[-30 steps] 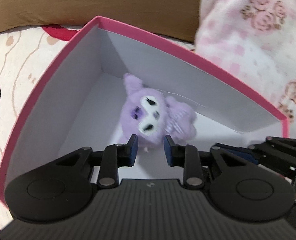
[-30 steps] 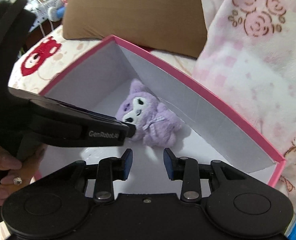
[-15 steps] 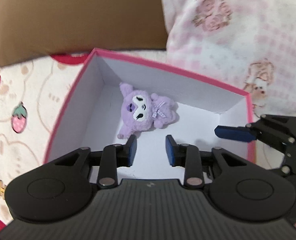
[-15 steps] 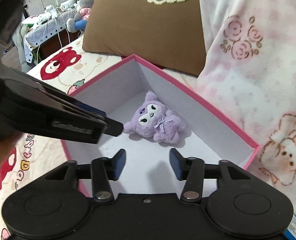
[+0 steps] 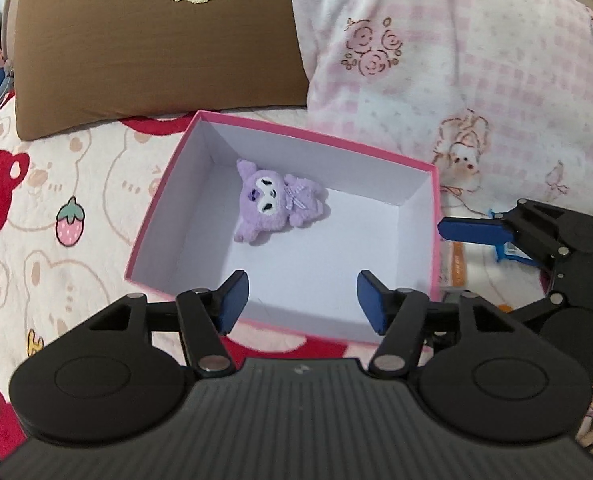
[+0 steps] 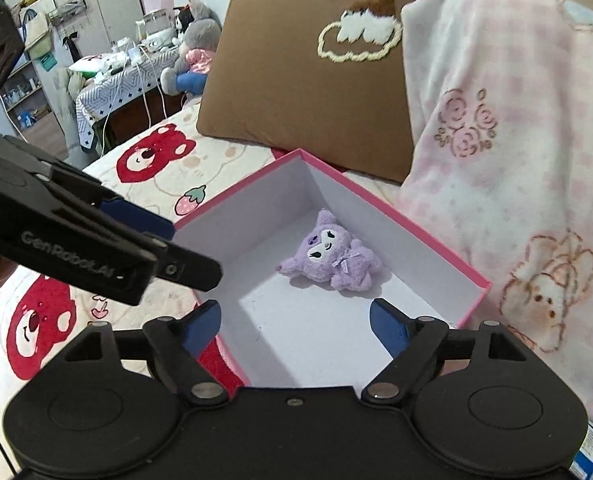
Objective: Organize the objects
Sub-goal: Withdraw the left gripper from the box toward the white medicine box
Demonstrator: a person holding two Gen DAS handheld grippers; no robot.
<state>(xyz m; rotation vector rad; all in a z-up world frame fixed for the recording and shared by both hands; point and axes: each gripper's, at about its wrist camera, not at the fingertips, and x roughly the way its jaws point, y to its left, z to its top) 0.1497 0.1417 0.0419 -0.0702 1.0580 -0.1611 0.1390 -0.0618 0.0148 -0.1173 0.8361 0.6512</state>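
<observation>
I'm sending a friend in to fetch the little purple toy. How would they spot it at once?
On the bed, in front of the brown pillow, sits an open pink box with a white inside. The purple plush toy lies on its floor near the far wall, the only thing in the box: fuzzy, white-faced, with a small bow.

box (image 5: 433,236) floor lies open around the plush (image 5: 277,201); walls fence it.

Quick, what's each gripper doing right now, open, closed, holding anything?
Left gripper: jaws opening, nothing between them; the purple plush lies apart in the pink box.
Right gripper: jaws opening, holding nothing.
</observation>
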